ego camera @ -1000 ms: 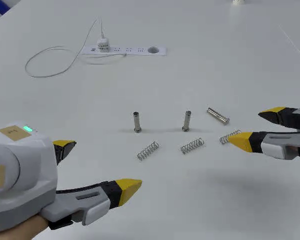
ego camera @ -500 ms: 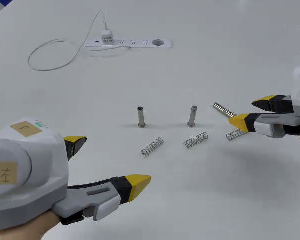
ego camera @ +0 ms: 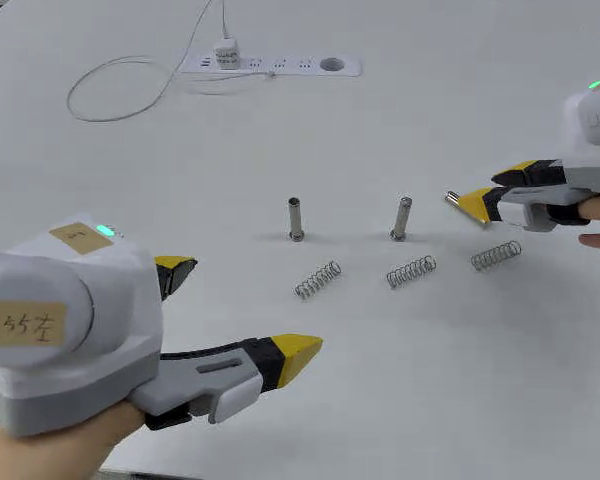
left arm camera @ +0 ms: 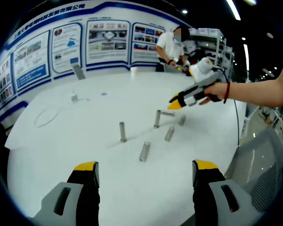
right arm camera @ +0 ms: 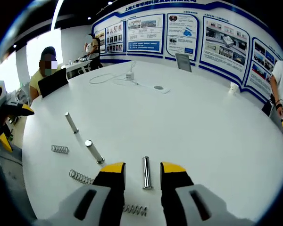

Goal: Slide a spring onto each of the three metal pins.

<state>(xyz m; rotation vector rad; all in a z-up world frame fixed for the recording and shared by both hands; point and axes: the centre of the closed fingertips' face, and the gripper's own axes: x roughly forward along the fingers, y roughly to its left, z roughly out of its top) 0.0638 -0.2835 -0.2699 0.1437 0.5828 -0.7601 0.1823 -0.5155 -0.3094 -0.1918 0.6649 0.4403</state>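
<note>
Since a second ago, the right gripper [right arm camera: 142,168] has been carried from the rightmost spring [ego camera: 496,255] to the lying pin [right arm camera: 145,173], at 2 o'clock of the right standing pin [ego camera: 402,218]. Its jaws are spread, with that pin between them, ungripped. The left standing pin [ego camera: 296,218] is upright. The left spring [ego camera: 318,280] and middle spring [ego camera: 411,271] are laid loose at 5 o'clock of these pins. The left gripper [ego camera: 238,308] is held spread at 7 o'clock over the table [ego camera: 380,120].

The left gripper [ego camera: 238,308] hovers low at the near left, jaws spread wide and empty, gripped from below by the left hand [ego camera: 50,452]. The right gripper [ego camera: 492,188] reaches in from the right, jaws partly apart.
</note>
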